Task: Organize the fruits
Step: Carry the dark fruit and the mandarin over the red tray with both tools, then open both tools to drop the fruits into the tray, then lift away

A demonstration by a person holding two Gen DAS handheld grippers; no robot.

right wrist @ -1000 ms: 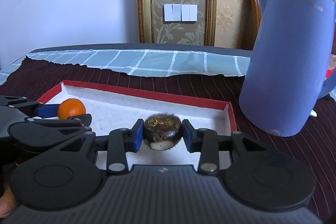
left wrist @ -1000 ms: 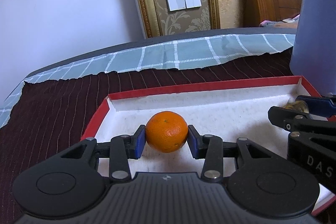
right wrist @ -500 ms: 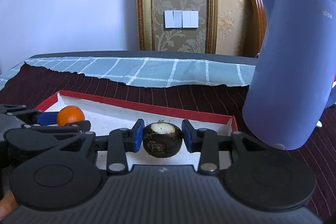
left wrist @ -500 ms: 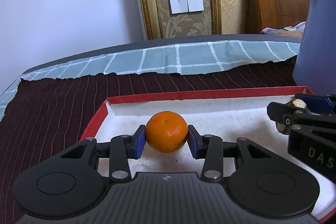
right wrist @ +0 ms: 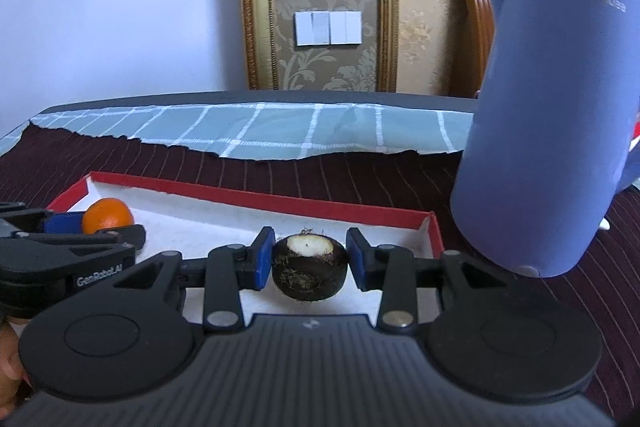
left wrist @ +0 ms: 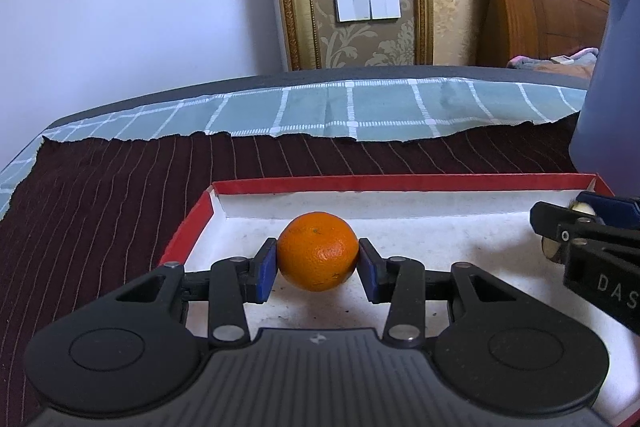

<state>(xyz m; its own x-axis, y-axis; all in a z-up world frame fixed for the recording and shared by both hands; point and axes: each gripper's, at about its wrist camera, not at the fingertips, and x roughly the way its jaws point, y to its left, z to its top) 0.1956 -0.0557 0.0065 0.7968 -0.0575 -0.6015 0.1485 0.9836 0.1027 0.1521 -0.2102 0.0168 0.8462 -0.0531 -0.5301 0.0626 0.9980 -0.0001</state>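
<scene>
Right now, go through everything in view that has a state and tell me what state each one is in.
left gripper: fingers shut on the orange.
orange: whole, unpeeled, gripped over the tray.
right gripper: fingers shut on the water chestnut.
water chestnut: dark skin on, one end cut white, facing up.
red-rimmed tray: open, white floor bare.
blue kettle: upright beside the tray.

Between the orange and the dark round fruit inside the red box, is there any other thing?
No: only the box's bare white floor lies between the orange and the dark fruit; the right wrist view shows it.
</scene>
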